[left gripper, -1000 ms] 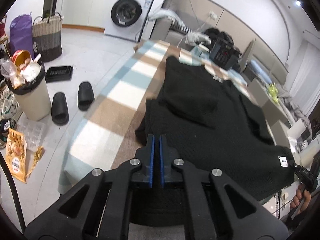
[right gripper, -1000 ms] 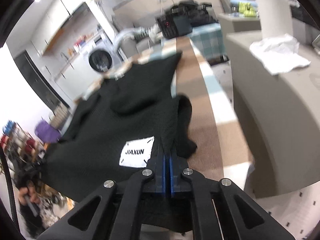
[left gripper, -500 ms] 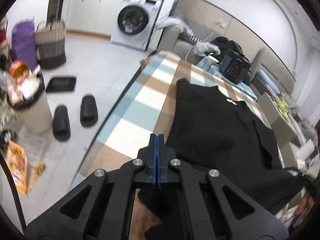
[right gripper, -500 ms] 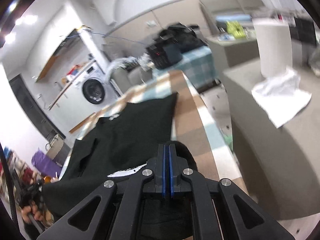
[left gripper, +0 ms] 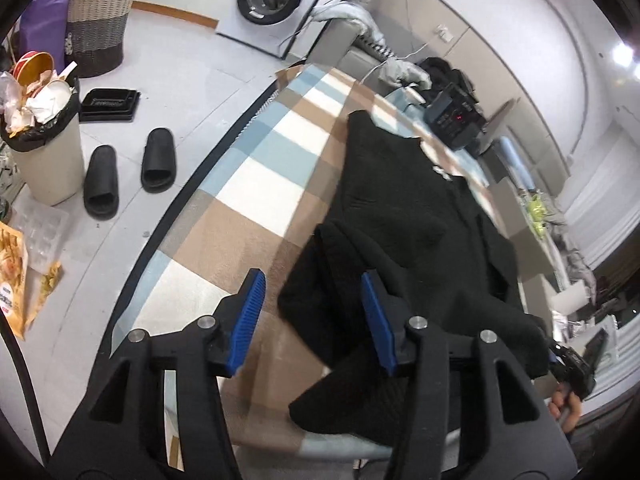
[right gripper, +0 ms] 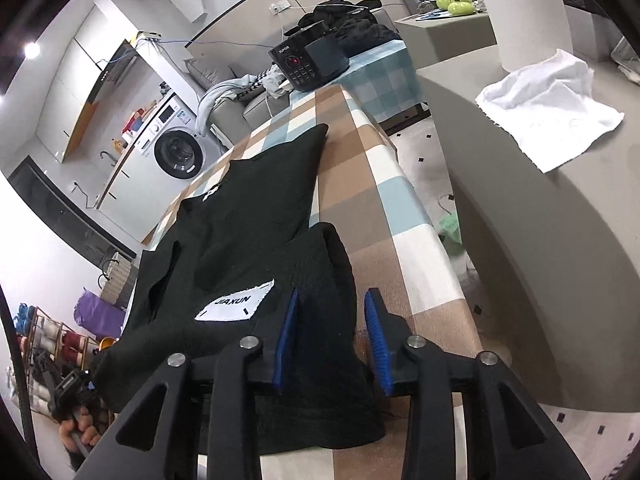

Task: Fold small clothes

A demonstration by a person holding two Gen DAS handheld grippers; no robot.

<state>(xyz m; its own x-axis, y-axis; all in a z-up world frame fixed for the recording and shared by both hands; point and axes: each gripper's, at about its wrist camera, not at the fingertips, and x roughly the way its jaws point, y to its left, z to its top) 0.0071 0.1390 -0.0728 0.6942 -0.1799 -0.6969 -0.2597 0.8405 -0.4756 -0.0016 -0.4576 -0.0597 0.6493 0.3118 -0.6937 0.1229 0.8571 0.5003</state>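
A black knit garment lies spread on the checked tablecloth. It also shows in the right wrist view, with a white JIAXUN label near its close edge. My left gripper is open, its blue pads either side of the garment's near corner, holding nothing. My right gripper is open over the other near corner, with black fabric lying between its pads.
On the floor to the left are black slippers, a full bin and a wicker basket. A black device sits at the table's far end. A grey counter with a white cloth stands right.
Both grippers were shut on the garment's near corners and pulled it flat; now both have opened and the fabric lies released on the table.
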